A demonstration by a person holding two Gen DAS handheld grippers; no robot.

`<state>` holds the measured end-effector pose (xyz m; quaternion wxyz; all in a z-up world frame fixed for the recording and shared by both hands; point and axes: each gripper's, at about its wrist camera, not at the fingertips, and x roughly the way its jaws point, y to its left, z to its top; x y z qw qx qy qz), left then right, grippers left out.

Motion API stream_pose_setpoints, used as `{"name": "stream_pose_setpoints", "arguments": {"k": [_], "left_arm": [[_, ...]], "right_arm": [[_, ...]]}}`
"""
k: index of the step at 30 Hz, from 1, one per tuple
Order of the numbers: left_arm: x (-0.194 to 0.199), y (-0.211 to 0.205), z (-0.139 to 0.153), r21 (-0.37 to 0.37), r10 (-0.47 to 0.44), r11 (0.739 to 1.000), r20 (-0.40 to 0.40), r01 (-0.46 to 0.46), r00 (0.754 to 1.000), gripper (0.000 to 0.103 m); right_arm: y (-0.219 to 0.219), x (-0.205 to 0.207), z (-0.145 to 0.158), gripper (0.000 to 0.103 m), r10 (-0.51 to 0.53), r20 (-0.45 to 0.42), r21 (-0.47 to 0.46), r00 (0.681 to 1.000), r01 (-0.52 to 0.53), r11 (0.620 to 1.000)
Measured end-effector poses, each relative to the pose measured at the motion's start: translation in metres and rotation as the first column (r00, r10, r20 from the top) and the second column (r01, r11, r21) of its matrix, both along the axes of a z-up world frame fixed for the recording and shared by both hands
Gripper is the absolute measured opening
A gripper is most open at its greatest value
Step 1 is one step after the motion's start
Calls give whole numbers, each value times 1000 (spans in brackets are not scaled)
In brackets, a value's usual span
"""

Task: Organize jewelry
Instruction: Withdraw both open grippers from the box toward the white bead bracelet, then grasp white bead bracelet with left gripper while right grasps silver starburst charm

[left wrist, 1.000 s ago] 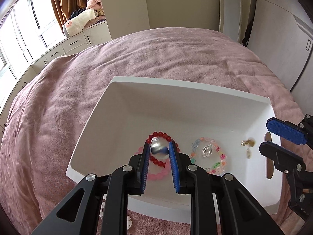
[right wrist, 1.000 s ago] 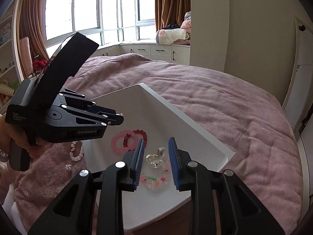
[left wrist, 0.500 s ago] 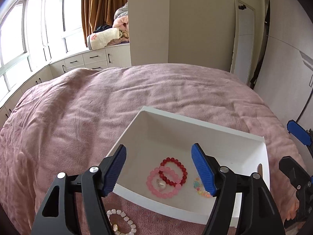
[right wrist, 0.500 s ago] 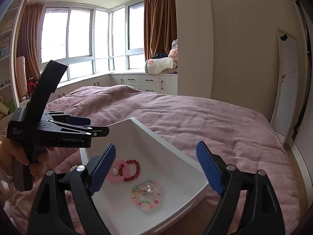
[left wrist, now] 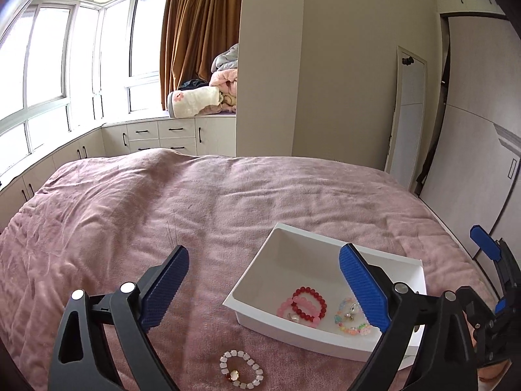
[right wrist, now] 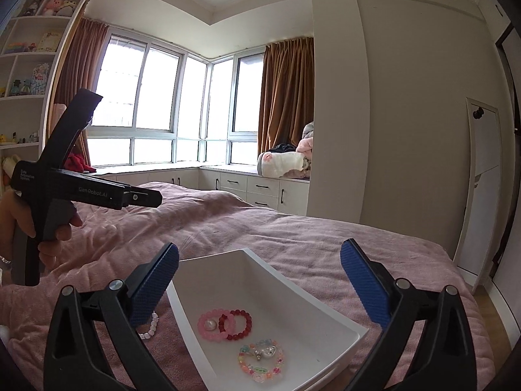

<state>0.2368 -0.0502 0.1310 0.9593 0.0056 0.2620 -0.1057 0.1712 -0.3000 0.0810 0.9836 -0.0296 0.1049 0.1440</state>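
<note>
Both jaws opening wide, nothing between them — left gripper (left wrist: 263,282) and right gripper (right wrist: 260,282) are pulling back, higher than before. Bracelets (right wrist: 224,324) are lying in the white tray (right wrist: 312,309) on the bed (left wrist: 228,202).

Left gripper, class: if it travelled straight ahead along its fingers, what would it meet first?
Probably the pink bedspread, just left of the white tray. The left gripper, jaws opening and empty, points shallowly down; depth is uncertain.
</note>
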Motion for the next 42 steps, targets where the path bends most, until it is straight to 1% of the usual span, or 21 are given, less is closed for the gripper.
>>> {"name": "stream_pose_setpoints", "arguments": {"k": [2,4,9,13,15,18,22,25,31,32,35,37,39,40,42], "left_arm": [[-9,10,5,12,34,999,36,-34,999,100],[-18,20,8,14,58,998,70,-59,996,100],[-30,46,9,4,96,995,93,-97,991,100],[-36,65,1,-4,104,995,91,-104,990,100],[-40,73,-5,-5,107,994,88,-107,990,100],[-43,84,-16,-13,113,994,75,-113,991,100],[-47,98,-33,-30,115,993,52,-113,992,100],[-45,105,-50,-42,110,993,21,-109,994,100],[-33,111,-85,-63,74,995,-48,-77,996,100],[-30,111,-91,-60,67,996,-56,-70,996,100],[-22,105,-108,-39,41,998,-79,-45,996,100],[-17,101,-117,-26,18,999,-99,-21,995,100],[-12,96,-127,-16,-8,1000,-126,6,992,100],[-11,94,-131,-8,-18,1000,-135,17,991,100],[-7,89,-141,21,-35,999,-152,39,988,99]], "right_arm": [[10,-1,-2,98,29,1,-10,1000,-29,1000],[20,-3,-4,98,64,2,-25,998,-64,998],[55,-12,-12,98,171,5,-66,985,-170,983],[87,-15,-24,98,232,-26,-127,972,-234,964],[101,-17,-32,98,265,-44,-163,963,-268,949],[120,-20,-45,98,315,-84,-191,945,-326,926],[137,-16,-65,98,366,-158,-194,917,-392,899],[148,-9,-78,97,393,-223,-178,892,-434,883],[166,4,-104,86,424,-346,-156,837,-496,854],[168,5,-108,82,423,-362,-156,831,-501,851],[174,11,-119,72,430,-418,-143,801,-525,839],[177,15,-127,68,434,-455,-136,778,-542,829],[181,19,-136,61,427,-489,-132,760,-549,825],[182,21,-140,60,425,-507,-127,750,-552,824],[183,26,-148,54,419,-538,-113,732,-554,825]]}}
